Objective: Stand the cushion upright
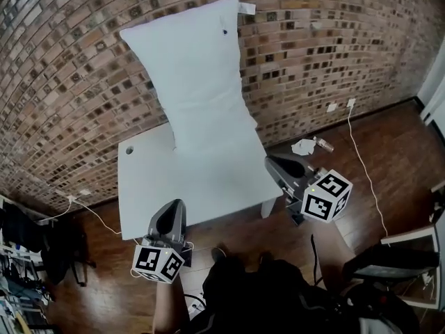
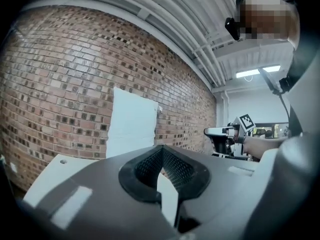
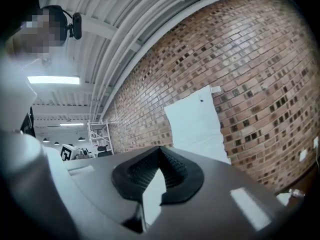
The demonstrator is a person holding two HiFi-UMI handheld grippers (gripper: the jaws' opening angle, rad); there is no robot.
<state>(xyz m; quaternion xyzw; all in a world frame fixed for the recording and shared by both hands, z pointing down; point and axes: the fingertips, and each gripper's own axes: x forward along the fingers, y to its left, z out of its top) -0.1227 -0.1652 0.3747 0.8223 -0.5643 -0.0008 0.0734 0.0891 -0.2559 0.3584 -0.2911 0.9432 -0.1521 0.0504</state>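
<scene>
A white cushion [image 1: 193, 75] stands upright on the white table [image 1: 149, 186], leaning back against the brick wall. The same cushion [image 2: 132, 126] shows in the left gripper view, and the cushion [image 3: 197, 126] in the right gripper view. My left gripper [image 1: 170, 218] hangs off the table's near edge, shut and empty. Off the table's right corner my right gripper [image 1: 278, 167] is shut with nothing in it too. Both are clear of the cushion, their jaws pressed together.
The brick wall [image 1: 69, 82] runs behind the table. A crumpled paper [image 1: 303, 146] and a small bottle [image 1: 323, 144] lie on the wooden floor near a white cable [image 1: 361, 162]. The person's legs and shoes [image 1: 240, 256] are below the table edge. A table hole [image 1: 129, 150] sits at its left.
</scene>
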